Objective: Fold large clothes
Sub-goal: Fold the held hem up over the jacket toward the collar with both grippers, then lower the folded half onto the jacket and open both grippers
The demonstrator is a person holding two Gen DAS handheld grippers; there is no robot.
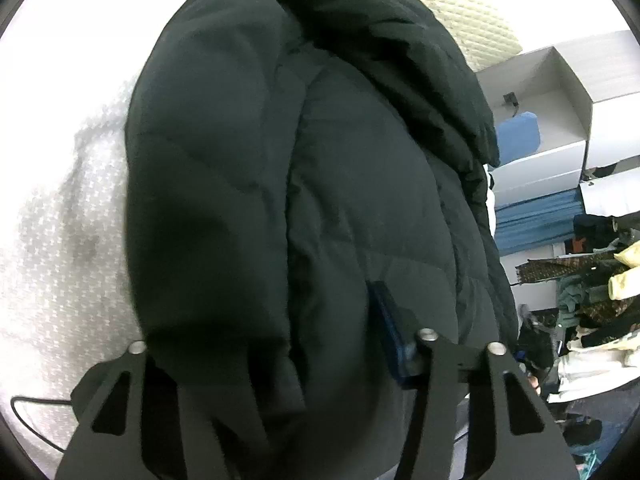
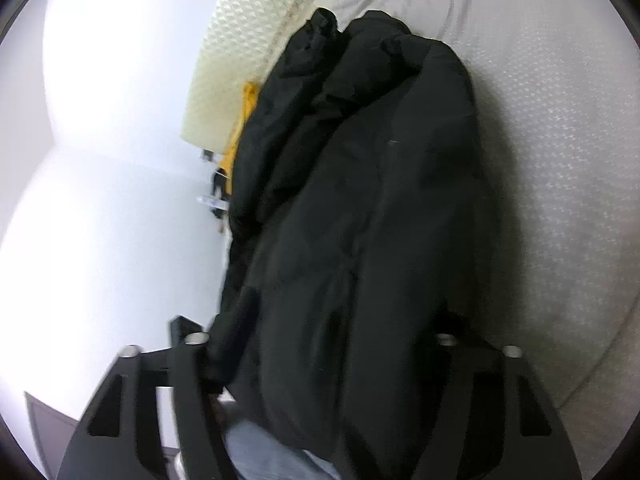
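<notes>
dark puffer jacket bunched between both sets of spread jaws, over a white textured bedcover.

left wrist view: the left gripper has its jaws spread wide, and the near end of the black jacket fills the gap between them; a blue pad shows on the finger at 5 o'clock, against the cloth; whether the jaws pinch the cloth i cannot tell. the jacket's long axis runs from 6 o'clock up to 12, hood folds at the far end near 1 o'clock. the white bedcover lies at 9 o'clock, shelves with clothes at 3 o'clock. right wrist view: the right gripper is also spread, the jacket between the fingers, running 6 to 12 o'clock and leaning slightly left at its far end. bedcover at 3 o'clock, a quilted cream pillow at 11.
</notes>
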